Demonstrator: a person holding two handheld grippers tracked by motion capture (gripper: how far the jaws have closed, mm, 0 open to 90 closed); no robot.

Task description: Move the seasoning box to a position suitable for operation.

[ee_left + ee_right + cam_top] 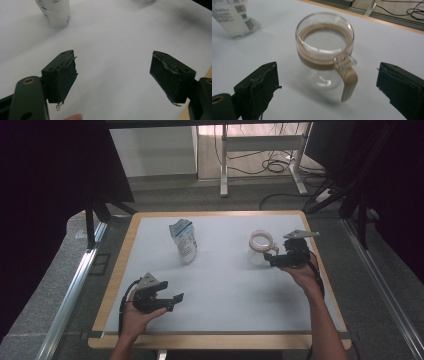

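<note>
White-topped table (225, 285) with a wooden rim, laid out with just two objects toward the far half, near half left bare, probably as working room for both hands.

Toward the far left of centre: a white and blue printed pouch (184, 241), standing on its base and leaning a little, well apart from everything else. Seen also at the far left in the left gripper view (54, 12), uncontacted.

Toward the far right: a clear glass pitcher (261, 247) with a tan band round the neck and a tan handle (348, 79), upright, mouth open and apparently empty. Handle turned toward the right gripper, likely so the jaws can close on it from the near right side.

Right gripper (274, 259), held just beside the pitcher on its right; jaws spread wide in the right gripper view, one to either side of the handle and touching nothing. Looks like an approach lined up for a grasp, not yet made.

Left gripper (170, 301), held low at the near left, well apart from both objects; jaws wide apart over bare table, empty. Seems parked in wait, perhaps for the pouch.
</note>
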